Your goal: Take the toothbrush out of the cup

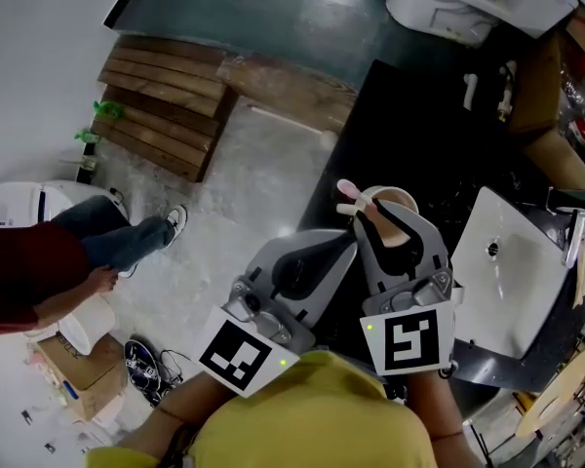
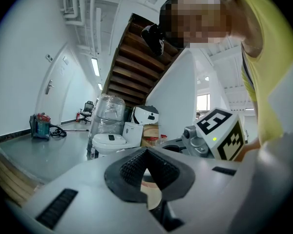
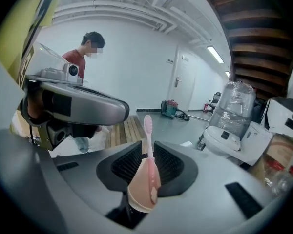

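Note:
A beige-pink cup (image 1: 398,224) sits between the jaws of my right gripper (image 1: 390,220), which is shut on it. A pink toothbrush (image 1: 349,195) stands in the cup, its head sticking out past the rim. In the right gripper view the cup (image 3: 142,191) fills the gap of the right gripper (image 3: 149,165), and the toothbrush (image 3: 148,140) rises straight up, touched by nothing else. My left gripper (image 1: 343,252) hovers just left of the cup, shut and empty. The left gripper (image 2: 146,155) shows its pads meeting at the tip, with the cup (image 2: 151,194) glimpsed behind.
A black countertop (image 1: 409,115) lies under the grippers, with a white sink basin (image 1: 512,261) to the right. A wooden pallet (image 1: 166,105) lies on the floor at the far left. A person in red (image 1: 39,271) sits at the left. A white toilet (image 1: 439,8) stands beyond.

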Tool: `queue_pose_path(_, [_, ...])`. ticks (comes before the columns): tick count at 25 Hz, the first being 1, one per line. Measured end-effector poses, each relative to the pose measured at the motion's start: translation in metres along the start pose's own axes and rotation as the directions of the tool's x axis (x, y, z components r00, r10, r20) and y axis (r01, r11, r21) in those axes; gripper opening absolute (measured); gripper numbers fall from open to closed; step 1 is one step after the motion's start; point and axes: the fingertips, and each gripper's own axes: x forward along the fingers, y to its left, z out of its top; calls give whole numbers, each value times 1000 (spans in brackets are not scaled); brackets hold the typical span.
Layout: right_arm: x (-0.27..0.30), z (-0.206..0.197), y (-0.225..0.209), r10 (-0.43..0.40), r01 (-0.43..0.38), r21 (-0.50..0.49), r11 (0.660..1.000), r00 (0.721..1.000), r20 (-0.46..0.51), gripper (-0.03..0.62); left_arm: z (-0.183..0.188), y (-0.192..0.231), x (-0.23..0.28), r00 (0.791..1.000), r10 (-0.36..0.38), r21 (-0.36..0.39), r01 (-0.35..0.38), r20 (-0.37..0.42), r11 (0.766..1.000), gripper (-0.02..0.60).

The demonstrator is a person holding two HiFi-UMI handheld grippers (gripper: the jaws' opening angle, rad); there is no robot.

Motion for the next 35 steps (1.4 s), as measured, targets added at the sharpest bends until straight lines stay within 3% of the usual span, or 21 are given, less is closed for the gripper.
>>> queue_pose_path(18, [22,-15,2,-23,12,-72,997,988,-154,78,-1,1,-4,1000,-2,-14,2,5,1000,9])
queue_pose_path(21, [23,-14,2,-38,23,-91,996,987,-156,46,0,0,-7,1000,0,-17,0,10,1000,10])
queue_pose_path(35, [2,4,-8,-86,80,-77,994,993,-83,40,7,-11,-16,1000,9,5,-9,25,1000,9])
